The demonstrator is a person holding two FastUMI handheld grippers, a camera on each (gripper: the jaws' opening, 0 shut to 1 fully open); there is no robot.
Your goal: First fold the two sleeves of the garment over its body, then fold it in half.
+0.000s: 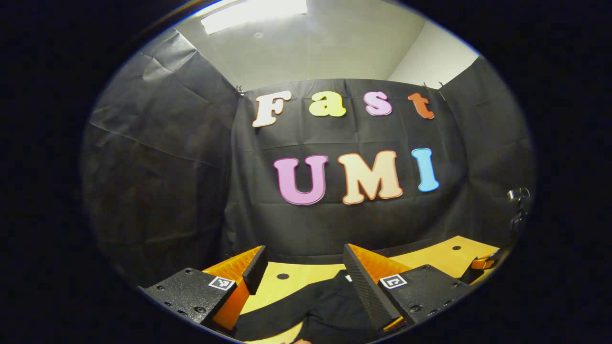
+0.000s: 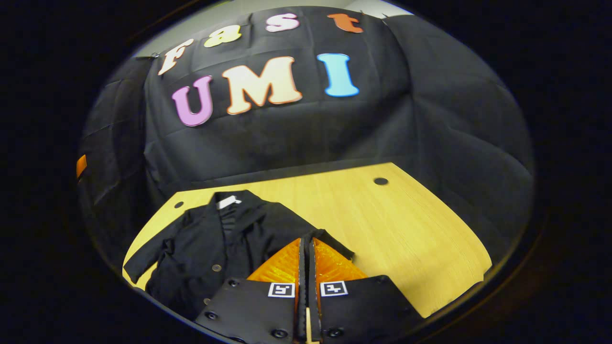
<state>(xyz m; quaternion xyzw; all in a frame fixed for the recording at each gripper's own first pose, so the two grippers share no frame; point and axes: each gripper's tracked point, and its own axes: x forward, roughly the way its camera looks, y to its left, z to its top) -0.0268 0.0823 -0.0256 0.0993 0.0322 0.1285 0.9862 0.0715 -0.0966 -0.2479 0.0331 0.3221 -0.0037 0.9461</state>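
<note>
1. In the left gripper view, the left gripper [image 1: 302, 267] is wide open and holds nothing. It hovers above the dark garment [image 1: 315, 306], which lies on the yellow table [image 1: 444, 255] below and between the 2 fingers. To do the sleeve fold well, the person should probably lower the gripper until both fingers straddle 1 layer of cloth at the cuff, then close.
2. Counted in this view: 1 garment, 1 table, 2 holes in the tabletop.
3. In the right gripper view, the right gripper [image 2: 306, 248] has its 2 fingers pressed together. Their tips sit at the edge of the right sleeve [image 2: 330, 241]; whether cloth is pinched between them cannot be told. The garment [image 2: 215, 248] lies flat, collar toward the wall, both sleeves spread out. A good fold likely carries the sleeve low across the body.
4. Counted in this view: 1 garment, 2 sleeves, 2 holes.
</note>
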